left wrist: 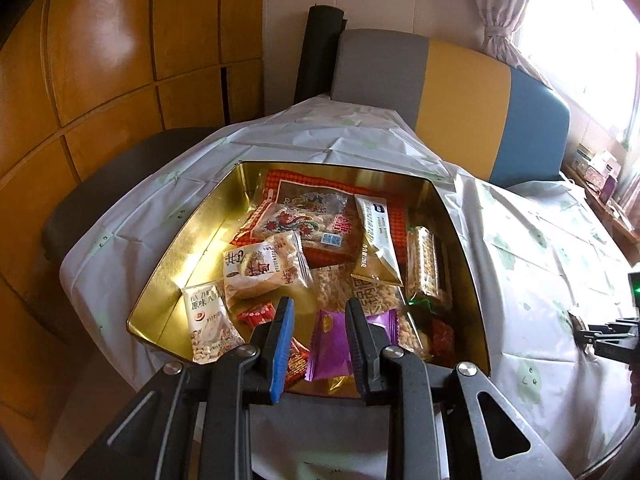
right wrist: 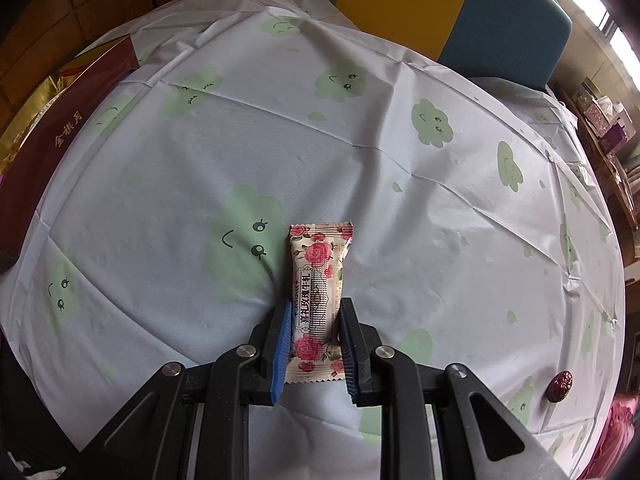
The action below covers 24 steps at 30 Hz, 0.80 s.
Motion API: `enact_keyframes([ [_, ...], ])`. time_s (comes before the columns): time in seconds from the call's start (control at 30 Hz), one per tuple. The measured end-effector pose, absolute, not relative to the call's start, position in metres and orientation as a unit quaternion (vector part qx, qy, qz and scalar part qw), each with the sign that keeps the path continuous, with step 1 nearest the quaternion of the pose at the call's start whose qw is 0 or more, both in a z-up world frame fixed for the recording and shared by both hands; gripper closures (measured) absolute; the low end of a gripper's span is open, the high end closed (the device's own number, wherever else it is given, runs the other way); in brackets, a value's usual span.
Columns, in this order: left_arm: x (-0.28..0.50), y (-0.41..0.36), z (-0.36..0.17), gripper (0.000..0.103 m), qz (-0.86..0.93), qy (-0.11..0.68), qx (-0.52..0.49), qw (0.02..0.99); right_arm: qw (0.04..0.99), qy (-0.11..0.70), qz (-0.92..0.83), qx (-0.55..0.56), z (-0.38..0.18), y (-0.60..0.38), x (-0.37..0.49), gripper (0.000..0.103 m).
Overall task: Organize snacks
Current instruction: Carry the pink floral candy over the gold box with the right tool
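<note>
- The gold tin (left wrist: 168, 264) sits on the table's cloud-print cloth (right wrist: 360, 160), already crowded with snack packets. One more could slide off the pile or stick up.
- The left gripper (left wrist: 320, 320) hangs over the tin, its fingers apart and holding nothing. It could bump the purple packet (left wrist: 332, 340) below.
- The right gripper (right wrist: 314, 320) is clamped on the rose-print candy bar (right wrist: 318, 280), which lies on the cloth. The shiny wrapper could slip out when lifted.
- The red date (right wrist: 560, 386) near the table's edge could get knocked off.

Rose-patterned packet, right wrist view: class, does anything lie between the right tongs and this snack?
Nothing visible does. The rose-patterned packet already sits between the blue pads of the right tongs, which are closed on its sides. Around it the tablecloth is bare; the red date lies well off to the right.
</note>
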State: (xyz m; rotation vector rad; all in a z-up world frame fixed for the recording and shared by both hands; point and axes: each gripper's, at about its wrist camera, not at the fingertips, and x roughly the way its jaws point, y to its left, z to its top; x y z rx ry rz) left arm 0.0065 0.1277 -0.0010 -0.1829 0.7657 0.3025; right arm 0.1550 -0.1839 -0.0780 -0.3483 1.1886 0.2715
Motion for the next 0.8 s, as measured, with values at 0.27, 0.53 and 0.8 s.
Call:
enact_keyframes([
  [0.27,0.003,0.135,-0.003,0.076,0.152,0.372,-0.1,0.91,0.813,0.553,0.109,-0.147,-0.064,-0.178,0.158,0.081],
  [0.53,-0.001,0.155,-0.004,0.075,0.177,0.368,-0.12,0.905,0.834,0.51,0.173,-0.121,-0.019,-0.132,0.155,0.081],
  [0.8,-0.009,0.188,0.0,0.075,0.217,0.356,-0.141,0.898,0.811,0.469,0.335,-0.1,0.019,-0.011,0.14,0.081],
])
